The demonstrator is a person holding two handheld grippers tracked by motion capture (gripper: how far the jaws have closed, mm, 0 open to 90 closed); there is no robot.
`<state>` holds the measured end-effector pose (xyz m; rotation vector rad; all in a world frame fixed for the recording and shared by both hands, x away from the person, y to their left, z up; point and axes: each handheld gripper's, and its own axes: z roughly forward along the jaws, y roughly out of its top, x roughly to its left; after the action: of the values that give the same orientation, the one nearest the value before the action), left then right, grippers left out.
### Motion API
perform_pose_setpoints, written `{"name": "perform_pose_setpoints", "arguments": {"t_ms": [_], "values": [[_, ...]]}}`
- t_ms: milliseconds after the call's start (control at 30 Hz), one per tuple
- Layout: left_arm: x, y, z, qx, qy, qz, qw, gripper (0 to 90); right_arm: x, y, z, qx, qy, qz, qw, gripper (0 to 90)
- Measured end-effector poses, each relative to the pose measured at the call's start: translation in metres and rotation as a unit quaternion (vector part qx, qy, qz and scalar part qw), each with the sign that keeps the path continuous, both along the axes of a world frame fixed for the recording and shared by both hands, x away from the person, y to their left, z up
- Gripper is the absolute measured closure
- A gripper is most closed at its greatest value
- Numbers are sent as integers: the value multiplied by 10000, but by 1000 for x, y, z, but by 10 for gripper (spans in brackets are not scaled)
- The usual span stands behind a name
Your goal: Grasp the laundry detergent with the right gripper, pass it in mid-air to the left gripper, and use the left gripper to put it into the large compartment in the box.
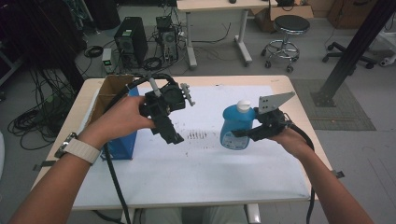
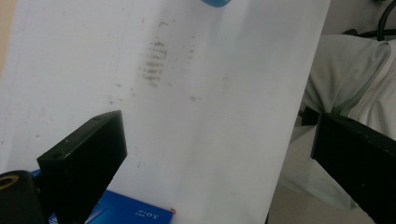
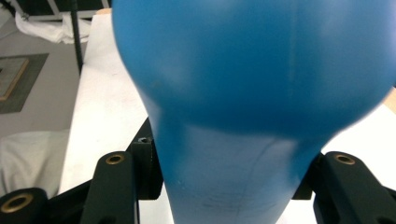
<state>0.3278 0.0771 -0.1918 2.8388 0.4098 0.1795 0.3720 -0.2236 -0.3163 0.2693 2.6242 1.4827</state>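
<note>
Right gripper [image 1: 250,132]: jaws clamped on the lower body of the blue bottle [image 1: 236,127]
Bottle: white-capped, upright at the right-centre of the white-topped counter [image 1: 196,172]
Left gripper [image 1: 170,135]: held above the counter, jaws spread wide with nothing between them
Blue box [image 1: 122,144]: at the counter's left edge, beside a cardboard box [image 1: 105,95]

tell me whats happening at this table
A person works with a hand-held gripper in each hand. The right hand-held gripper is clamped on a blue bottle with a white cap, standing on the white table. The left hand-held gripper hangs open above the table beside a blue box, holding nothing.
</note>
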Motion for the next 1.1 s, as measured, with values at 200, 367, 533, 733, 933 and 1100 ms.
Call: {"name": "perform_pose_setpoints", "arguments": {"t_ms": [200,367,533,733,933,1100], "values": [[-2,-13,16,48,-57,-179,9998,40,-11,5,14,-18,55,169,9998,449],[-3,-24,24,136,-92,-313,9994,40,-20,10,23,-64,88,296,9995,450],[-4,-31,30,138,-103,-409,9990,40,-27,16,30,-111,54,394,9991,450],[-4,-39,35,176,-93,-551,9983,40,-31,26,34,-126,9,507,9986,450],[-6,-45,38,197,-83,-633,9978,41,-32,34,36,-102,-13,591,9982,450],[-7,-49,39,227,-37,-706,9972,41,-34,44,39,-40,-44,673,9977,450]]}}
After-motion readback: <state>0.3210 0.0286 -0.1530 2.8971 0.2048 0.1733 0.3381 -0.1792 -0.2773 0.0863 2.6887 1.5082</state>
